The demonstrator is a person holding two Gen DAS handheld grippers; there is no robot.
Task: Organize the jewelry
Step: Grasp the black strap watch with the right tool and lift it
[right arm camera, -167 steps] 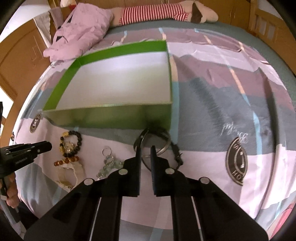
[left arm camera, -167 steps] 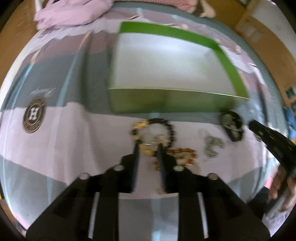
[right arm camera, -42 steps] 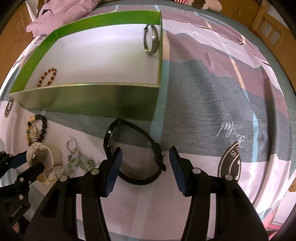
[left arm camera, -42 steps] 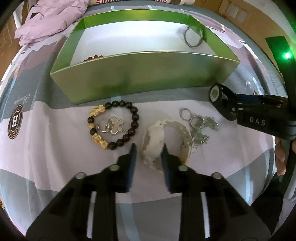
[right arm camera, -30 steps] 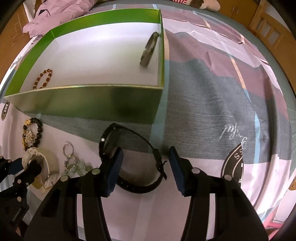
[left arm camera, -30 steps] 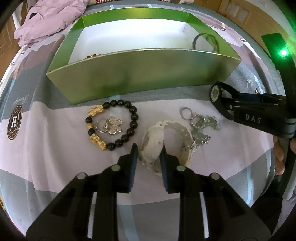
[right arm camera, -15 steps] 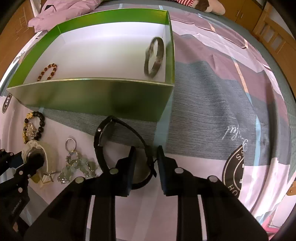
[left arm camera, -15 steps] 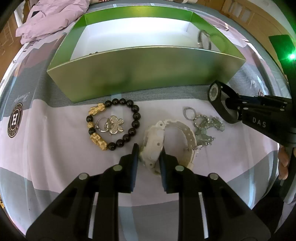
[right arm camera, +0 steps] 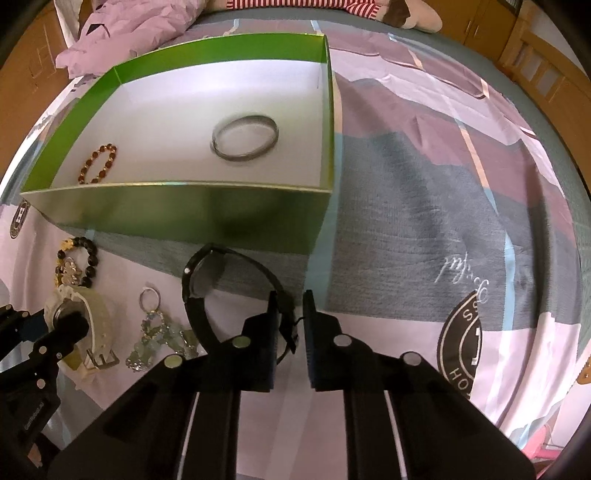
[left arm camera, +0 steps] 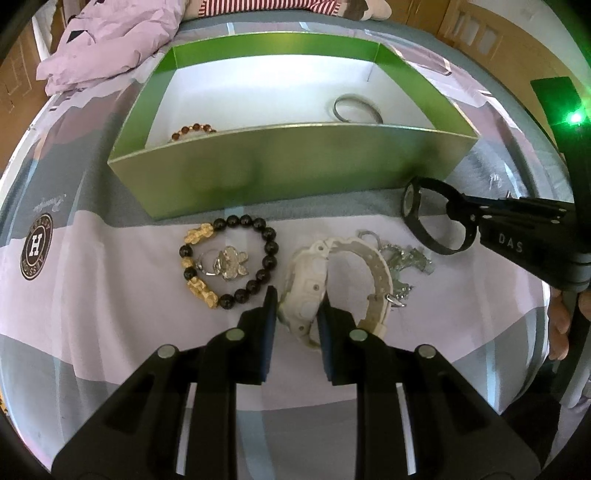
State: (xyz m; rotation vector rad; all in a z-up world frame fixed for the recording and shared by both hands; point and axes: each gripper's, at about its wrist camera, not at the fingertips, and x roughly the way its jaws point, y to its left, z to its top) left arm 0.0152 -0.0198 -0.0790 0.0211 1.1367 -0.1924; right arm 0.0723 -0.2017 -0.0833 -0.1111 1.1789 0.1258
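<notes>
A green box (left arm camera: 295,173) stands on the bed and holds a red bead bracelet (right arm camera: 98,162) and a metal bangle (right arm camera: 244,137). My left gripper (left arm camera: 295,301) is shut on the case of a white watch (left arm camera: 308,284) lying in front of the box. My right gripper (right arm camera: 290,306) is shut on the strap of a black watch (right arm camera: 201,284), which is lifted a little; it also shows in the left wrist view (left arm camera: 417,218). A black and gold bead bracelet (left arm camera: 225,260) with a silver charm inside it lies left of the white watch. A silver keychain (left arm camera: 404,258) lies to its right.
The bedsheet (right arm camera: 424,229) has grey, pink and purple patches with round logos (left arm camera: 36,246). A crumpled pink garment (left arm camera: 110,48) and a striped soft toy (right arm camera: 332,7) lie beyond the box. Wooden furniture (right arm camera: 535,62) stands at the far right.
My right gripper has closed on the black watch strap and raised it. My left gripper has closed on the white watch case. The bangle in the box has rolled and settled flat.
</notes>
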